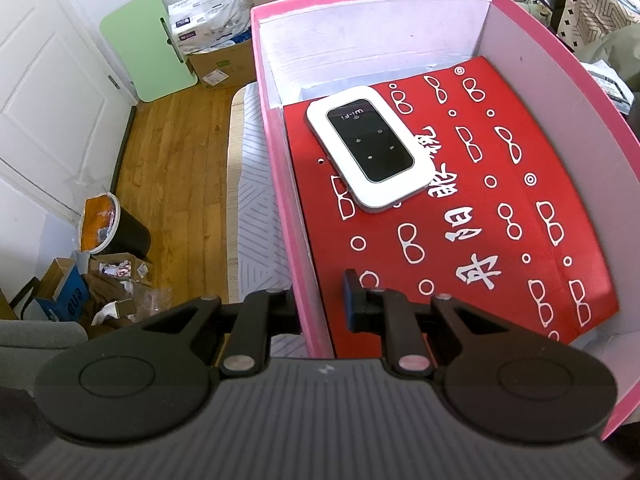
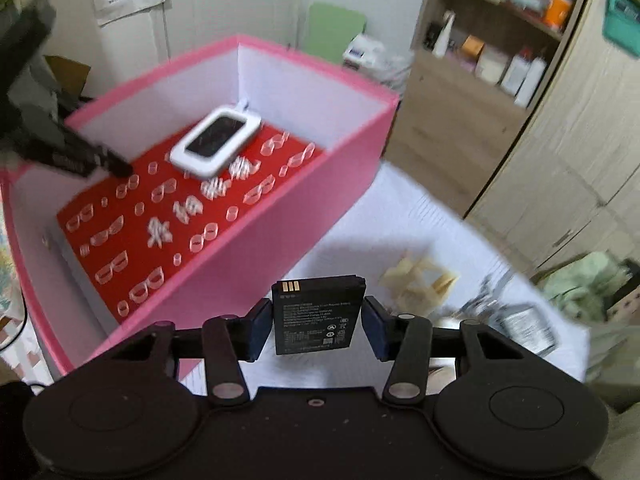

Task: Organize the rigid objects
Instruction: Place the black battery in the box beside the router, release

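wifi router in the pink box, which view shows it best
The left wrist view: the wifi router is sharp, unobstructed, its screen icons readable, lying on the red box. The right wrist view shows it smaller, farther and motion-blurred.

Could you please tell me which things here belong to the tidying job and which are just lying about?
Job: pink box, white Wi-Fi device, black battery, right hand-held gripper.
Lying about: green board, black bin, shelf bottles.
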Demonstrator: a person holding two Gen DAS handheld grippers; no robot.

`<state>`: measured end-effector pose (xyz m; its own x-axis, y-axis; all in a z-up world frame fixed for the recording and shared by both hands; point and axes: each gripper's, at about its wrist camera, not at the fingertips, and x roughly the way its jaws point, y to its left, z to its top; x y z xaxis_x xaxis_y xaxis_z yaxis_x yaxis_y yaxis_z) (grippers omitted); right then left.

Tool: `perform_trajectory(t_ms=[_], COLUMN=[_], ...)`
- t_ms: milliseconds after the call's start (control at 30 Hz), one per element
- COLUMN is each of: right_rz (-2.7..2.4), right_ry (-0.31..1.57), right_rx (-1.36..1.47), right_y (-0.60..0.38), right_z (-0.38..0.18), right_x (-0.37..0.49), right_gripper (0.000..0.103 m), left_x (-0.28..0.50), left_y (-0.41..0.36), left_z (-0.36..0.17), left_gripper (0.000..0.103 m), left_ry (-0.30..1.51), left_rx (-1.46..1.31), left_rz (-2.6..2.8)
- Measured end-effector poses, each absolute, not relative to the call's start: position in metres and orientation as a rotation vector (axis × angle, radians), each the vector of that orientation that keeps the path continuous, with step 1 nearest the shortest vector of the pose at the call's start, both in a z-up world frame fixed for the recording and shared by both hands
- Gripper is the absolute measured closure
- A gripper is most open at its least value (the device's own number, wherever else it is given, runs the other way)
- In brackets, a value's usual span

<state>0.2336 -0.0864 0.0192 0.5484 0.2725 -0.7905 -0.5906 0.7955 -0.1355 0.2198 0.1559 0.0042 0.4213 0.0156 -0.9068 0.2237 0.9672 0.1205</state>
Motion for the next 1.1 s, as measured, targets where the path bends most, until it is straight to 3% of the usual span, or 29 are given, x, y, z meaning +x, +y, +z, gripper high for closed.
perform_trajectory(t_ms=[267,867,933,1100], right_rz=[0.594,0.828,0.845,0.833], right_ry=[0.665,0.857,0.876,0.927], right_rx=[-0.471,-0.768,-0.805,-0.808], right_y=[-0.055,0.043,0.053,0.067], right_z=[0.093,0.004,-0.001,-0.011], right_x=[0.242,0.332,0.338,0.355], right_gripper=[0.049,0.049,0.091,0.089], left_x=[0.221,0.22,0.221,0.219], left_y=[0.155,0.155,0.154,0.156], left_z=[0.004,0.004,0.004,0.005], left_gripper=[0.088,0.088,0.088,0.087], left_ry=[1.131,1.129,1.13,1.126], left_rx=[0.234,0.242,0.243,0.233], left_rz=[-0.133,-0.136,-0.134,-0.134])
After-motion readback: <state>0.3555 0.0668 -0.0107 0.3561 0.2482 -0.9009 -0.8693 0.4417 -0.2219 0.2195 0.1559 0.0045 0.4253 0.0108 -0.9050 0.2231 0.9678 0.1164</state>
